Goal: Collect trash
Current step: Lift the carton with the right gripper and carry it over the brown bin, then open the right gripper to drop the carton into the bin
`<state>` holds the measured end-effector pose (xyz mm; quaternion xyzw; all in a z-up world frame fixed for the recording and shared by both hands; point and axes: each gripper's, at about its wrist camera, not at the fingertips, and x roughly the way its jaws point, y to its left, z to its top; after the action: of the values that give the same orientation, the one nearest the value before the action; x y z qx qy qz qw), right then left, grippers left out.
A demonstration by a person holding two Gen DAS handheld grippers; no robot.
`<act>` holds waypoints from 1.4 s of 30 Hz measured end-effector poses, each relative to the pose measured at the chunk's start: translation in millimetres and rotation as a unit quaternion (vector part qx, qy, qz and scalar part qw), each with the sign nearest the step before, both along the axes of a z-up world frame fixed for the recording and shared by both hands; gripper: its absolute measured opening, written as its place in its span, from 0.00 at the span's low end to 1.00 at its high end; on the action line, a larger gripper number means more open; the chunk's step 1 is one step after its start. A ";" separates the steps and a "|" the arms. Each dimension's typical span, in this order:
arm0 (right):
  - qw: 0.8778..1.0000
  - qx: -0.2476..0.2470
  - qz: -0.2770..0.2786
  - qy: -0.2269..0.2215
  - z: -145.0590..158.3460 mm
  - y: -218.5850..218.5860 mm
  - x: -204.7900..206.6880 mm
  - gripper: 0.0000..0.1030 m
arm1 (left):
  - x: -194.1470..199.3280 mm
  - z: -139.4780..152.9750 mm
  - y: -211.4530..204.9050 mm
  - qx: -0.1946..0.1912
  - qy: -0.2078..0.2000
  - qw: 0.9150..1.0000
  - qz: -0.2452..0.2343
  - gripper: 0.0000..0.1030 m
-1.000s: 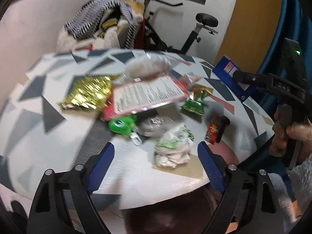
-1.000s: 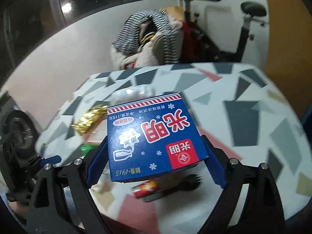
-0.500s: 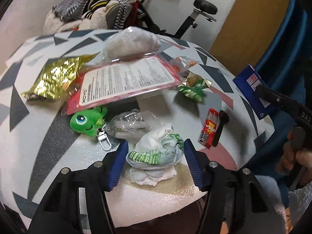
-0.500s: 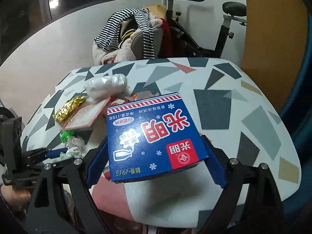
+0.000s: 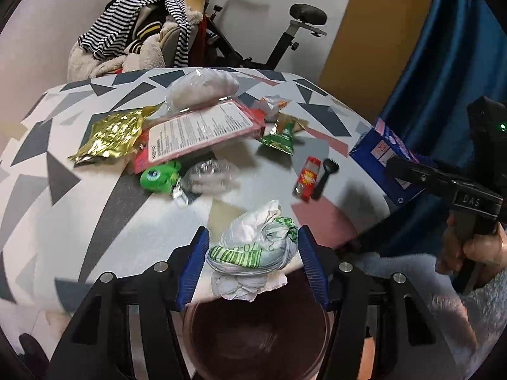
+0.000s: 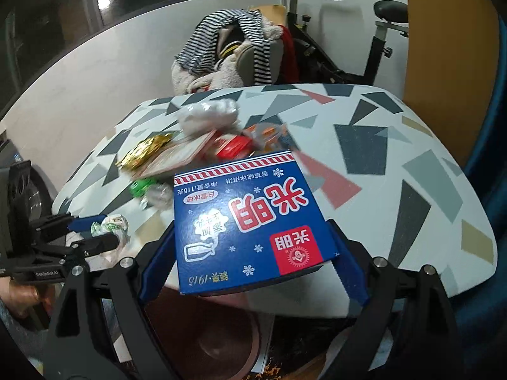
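Left gripper (image 5: 252, 261) clamps crumpled bag (image 5: 253, 250), right gripper (image 6: 253, 250) clamps blue carton (image 6: 250, 224) — both over the near bin (image 5: 256, 338), ready to drop.

table's (image 6: 396, 164) right half bare; litter pile (image 5: 202, 133) crowding left

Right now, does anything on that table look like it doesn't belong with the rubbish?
Yes: the green one-eyed toy keychain lies among wrappers beside the pink packet. It looks intact, not trash. A red lighter also sits nearby.
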<state>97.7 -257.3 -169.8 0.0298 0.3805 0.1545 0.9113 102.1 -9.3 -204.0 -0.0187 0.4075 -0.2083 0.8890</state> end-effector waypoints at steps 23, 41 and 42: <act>0.978 -0.053 0.132 0.150 -136.9 122.2 -79.4 0.85 | -91.3 -21.2 39.3 0.006 -0.028 0.999 0.036 0.55; 0.951 -0.118 0.066 0.277 -230.2 117.1 -44.8 0.89 | -86.3 -51.5 40.9 -0.019 -0.009 0.998 0.054 0.55; 0.953 -0.114 0.063 0.275 -228.8 114.1 -45.2 0.91 | -86.8 -51.5 41.4 -0.019 -0.009 0.998 0.054 0.55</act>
<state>52.5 -143.1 -398.6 -0.0566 0.6326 0.1529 0.7571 15.4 32.0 -255.5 -0.0557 0.3940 -0.1681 0.9019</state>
